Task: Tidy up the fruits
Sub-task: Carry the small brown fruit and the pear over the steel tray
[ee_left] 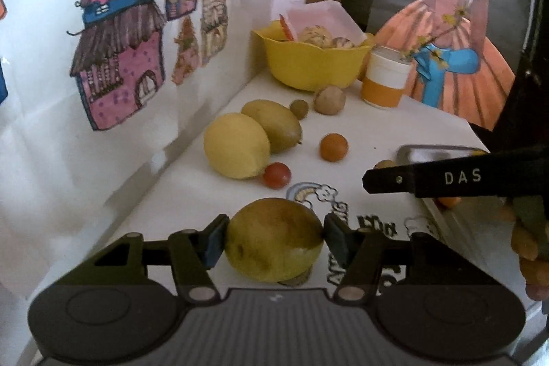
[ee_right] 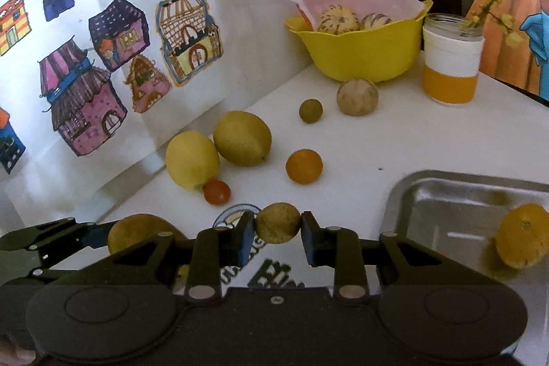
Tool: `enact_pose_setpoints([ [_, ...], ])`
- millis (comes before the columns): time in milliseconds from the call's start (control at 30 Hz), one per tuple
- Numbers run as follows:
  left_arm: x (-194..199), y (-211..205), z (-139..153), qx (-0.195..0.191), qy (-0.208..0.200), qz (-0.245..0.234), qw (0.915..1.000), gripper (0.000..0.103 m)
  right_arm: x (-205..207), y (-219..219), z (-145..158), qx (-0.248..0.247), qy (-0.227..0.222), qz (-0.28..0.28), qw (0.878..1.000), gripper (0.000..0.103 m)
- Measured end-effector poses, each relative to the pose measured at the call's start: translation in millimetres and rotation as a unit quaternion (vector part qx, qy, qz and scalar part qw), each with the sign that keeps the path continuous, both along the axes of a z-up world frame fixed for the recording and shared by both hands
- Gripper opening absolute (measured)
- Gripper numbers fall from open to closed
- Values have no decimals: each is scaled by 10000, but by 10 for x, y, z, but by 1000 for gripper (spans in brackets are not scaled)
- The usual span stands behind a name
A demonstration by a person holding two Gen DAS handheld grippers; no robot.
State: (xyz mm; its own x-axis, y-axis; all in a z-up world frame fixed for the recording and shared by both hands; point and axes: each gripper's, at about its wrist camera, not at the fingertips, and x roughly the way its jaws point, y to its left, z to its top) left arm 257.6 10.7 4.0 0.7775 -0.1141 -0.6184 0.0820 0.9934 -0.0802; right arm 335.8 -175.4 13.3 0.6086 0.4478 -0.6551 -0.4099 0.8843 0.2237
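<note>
- my left gripper: fingers pinching a large yellow-green fruit, oval, matte, brown-mottled skin, at its widest part, low over the tabletop.
- my right gripper: fingers pinching a small round fruit, dull, speckled.
- judgement: carry both level and hold steady pressure; round skins may roll out of flat pads.
- steel tray, shiny, shallow, rounded corners, holds one orange; probable drop point, release low.
- loose mid-tabletop: red tomato, smooth lemon, small orange fruit.
- far: glossy yellow bowl with striped gourds.
</note>
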Motion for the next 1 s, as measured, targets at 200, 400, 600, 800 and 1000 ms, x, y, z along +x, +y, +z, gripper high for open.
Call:
enact_pose_setpoints([
  [200, -57, -108, -3, 370, -54, -151, 9992, 64, -107, -35, -41, -42, 39, 60, 10000, 31],
  [400, -40, -158, -11, 607, 6, -261, 9978, 65, -179, -35, -61, -23, 64, 119, 9999, 31],
  [600, 16, -185, -39, 764, 58, -293, 9966, 66, -238, -51, -62, -7, 78, 149, 9999, 31],
  [800, -33, -204, -38, 511, 35, -165, 9986, 64, -293, -126, -19, 62, 49, 91, 9999, 31],
  [1000, -77, -388, 50, 367, -101, -314, 9988, 64, -374, -381, 85, 246, -67, -68, 9997, 31],
])
